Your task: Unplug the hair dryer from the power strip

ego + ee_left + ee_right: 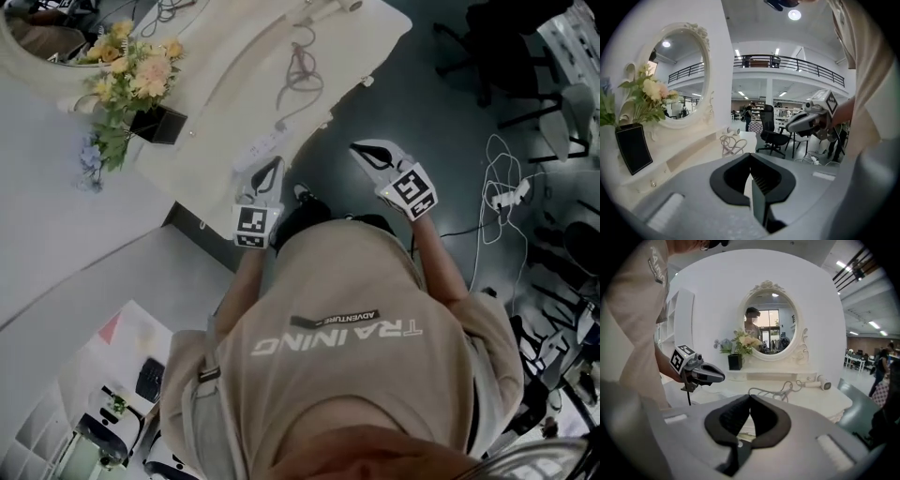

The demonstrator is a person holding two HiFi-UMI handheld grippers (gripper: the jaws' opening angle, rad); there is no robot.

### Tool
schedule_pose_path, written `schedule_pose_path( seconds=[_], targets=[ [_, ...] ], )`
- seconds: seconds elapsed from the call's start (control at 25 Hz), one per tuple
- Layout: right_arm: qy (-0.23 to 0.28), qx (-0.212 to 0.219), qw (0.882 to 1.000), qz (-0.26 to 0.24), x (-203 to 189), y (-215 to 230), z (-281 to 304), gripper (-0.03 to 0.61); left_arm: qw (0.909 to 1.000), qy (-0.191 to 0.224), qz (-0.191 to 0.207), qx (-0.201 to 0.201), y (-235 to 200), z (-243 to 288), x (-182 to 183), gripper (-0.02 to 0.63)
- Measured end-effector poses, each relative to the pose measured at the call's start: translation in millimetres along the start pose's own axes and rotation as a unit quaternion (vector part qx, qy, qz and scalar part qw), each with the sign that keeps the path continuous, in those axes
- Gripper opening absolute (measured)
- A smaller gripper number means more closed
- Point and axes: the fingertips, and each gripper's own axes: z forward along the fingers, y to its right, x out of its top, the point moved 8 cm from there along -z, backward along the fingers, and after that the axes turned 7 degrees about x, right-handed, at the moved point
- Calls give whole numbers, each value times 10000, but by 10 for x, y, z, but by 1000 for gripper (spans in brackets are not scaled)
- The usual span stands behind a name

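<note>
A white power strip point(259, 148) lies near the front edge of the cream table point(234, 56). A cord point(298, 67) loops from it toward the hair dryer point(330, 8) at the far end. My left gripper point(275, 162) hovers just short of the strip, shut on nothing. My right gripper point(357, 147) hangs over the floor beside the table's edge, also shut and empty. In the right gripper view the hair dryer point(821, 382) and coiled cord point(780, 391) lie beyond the closed jaws. The left gripper view shows the dryer point(732, 131) far off.
A flower bunch point(131, 73) in a black vase point(159, 124) stands at the table's left, under an oval mirror point(771, 324). Another power strip with cables point(511, 195) lies on the dark floor at right. An office chair point(769, 133) stands past the table.
</note>
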Motion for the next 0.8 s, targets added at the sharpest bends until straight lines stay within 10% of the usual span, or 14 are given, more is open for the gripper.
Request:
schedule_pose_path(
  seconds=[0.44, 0.8],
  targets=[
    [-595, 131, 9978, 258, 133, 74, 548, 3, 9986, 35, -503, -179, -471, 347, -129, 6],
    [-1080, 1228, 9865, 72, 18, 273, 1211, 4, 9985, -161, -457, 237, -688, 415, -90, 6]
  ],
)
